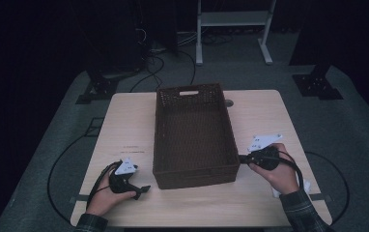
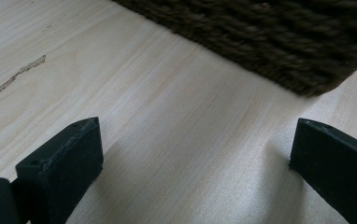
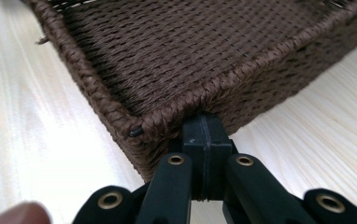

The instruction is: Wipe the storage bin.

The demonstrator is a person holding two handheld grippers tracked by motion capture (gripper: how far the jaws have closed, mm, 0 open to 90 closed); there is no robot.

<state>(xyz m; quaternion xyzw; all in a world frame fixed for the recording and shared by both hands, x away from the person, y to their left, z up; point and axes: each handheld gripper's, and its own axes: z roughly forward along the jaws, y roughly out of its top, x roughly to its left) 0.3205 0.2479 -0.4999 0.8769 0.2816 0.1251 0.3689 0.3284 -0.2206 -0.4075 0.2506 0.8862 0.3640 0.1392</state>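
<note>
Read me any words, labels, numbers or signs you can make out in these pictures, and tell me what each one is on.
No text can be read.
Table: two faint reddish lines of small print at left of the basket, too small and blurred to read.
Basket: plain brown weave, no label visible.
Left gripper and right gripper: black jaws and white plates with no legible marking.

The hand-held gripper [image 3: 203, 135] has its two black jaws pressed flat together, nothing between them, with the tips just touching the near corner of a brown woven basket [image 3: 190, 51]. The basket's braided rim runs away left and right from that corner. Pale wooden worktop [image 3: 22, 116] lies on both sides of it.
</note>
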